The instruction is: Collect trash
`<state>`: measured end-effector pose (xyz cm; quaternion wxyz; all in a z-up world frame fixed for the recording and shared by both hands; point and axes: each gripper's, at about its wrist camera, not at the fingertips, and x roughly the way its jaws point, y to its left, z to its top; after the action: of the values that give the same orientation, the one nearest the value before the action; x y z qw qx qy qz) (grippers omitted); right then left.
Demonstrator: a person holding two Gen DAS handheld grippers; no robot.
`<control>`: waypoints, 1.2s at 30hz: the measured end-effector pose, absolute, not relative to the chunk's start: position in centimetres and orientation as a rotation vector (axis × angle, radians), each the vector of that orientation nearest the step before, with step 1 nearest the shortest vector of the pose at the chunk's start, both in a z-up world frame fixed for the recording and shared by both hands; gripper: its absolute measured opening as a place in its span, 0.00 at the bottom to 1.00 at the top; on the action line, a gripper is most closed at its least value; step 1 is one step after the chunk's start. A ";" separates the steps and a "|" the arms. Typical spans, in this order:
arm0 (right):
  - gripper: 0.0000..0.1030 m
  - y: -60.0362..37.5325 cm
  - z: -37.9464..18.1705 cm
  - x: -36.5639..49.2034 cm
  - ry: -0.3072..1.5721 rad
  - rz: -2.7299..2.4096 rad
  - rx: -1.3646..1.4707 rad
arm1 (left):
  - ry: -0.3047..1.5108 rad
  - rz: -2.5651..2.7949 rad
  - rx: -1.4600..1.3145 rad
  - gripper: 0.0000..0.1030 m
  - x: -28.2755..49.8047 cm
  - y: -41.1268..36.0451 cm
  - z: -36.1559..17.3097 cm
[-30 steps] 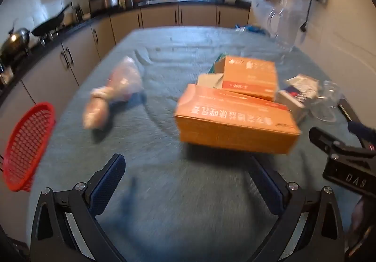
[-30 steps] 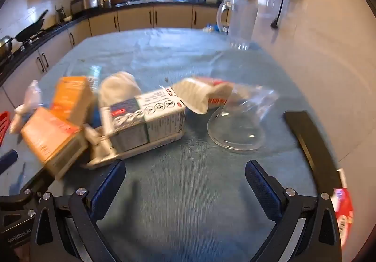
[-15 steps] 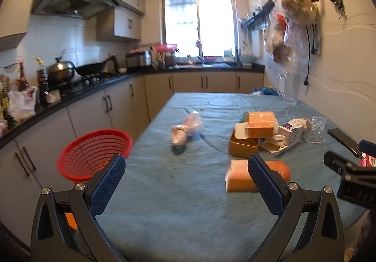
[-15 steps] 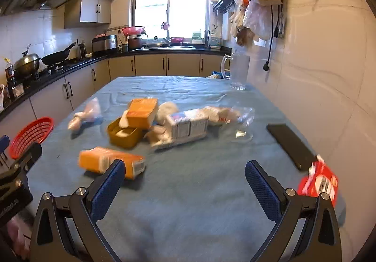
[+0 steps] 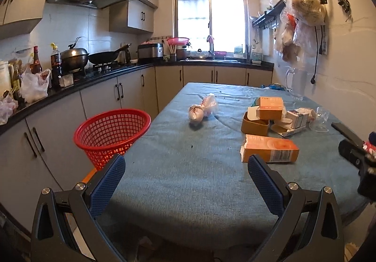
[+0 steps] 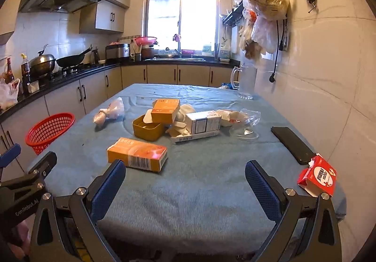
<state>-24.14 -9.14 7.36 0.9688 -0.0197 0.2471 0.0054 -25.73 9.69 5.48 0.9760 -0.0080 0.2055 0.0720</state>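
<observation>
Trash lies on the blue-covered table [image 5: 188,179]. An orange carton [image 5: 270,148] [image 6: 137,155] lies flat nearest me. Behind it is a heap: a tan box [image 6: 148,129], an orange box [image 6: 164,110], a white carton [image 6: 203,121] and clear plastic [image 6: 244,123]. A knotted plastic bag [image 5: 202,109] [image 6: 109,112] lies apart on the left. A red carton [image 6: 317,176] sits at the right edge. My left gripper [image 5: 186,182] and my right gripper [image 6: 185,189] are open and empty, held back over the near table edge.
A red mesh basket [image 5: 112,130] [image 6: 49,130] stands off the table's left side. A black phone [image 6: 292,144] lies at the right. A glass jug [image 6: 245,82] stands at the far right. Counters and cabinets line the left and the back.
Both grippers have pulled back and up from close over the trash to the near table edge. The whole kitchen and the red basket now show. The orange carton lies apart from the heap.
</observation>
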 end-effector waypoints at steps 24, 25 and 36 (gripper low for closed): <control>1.00 -8.4 6.6 -25.0 0.516 0.013 -0.039 | 0.421 0.144 0.002 1.00 -26.5 9.5 4.9; 1.00 -8.4 6.5 -24.9 0.519 0.015 -0.040 | 0.422 0.144 0.003 1.00 -26.5 9.4 4.9; 1.00 -8.3 6.2 -24.7 0.528 0.023 -0.039 | 0.427 0.145 0.007 1.00 -26.6 9.5 4.6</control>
<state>-24.74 -8.27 6.18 0.9651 -0.0191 0.2611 0.0115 -26.58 9.45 4.61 0.9747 0.0035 0.2116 0.0718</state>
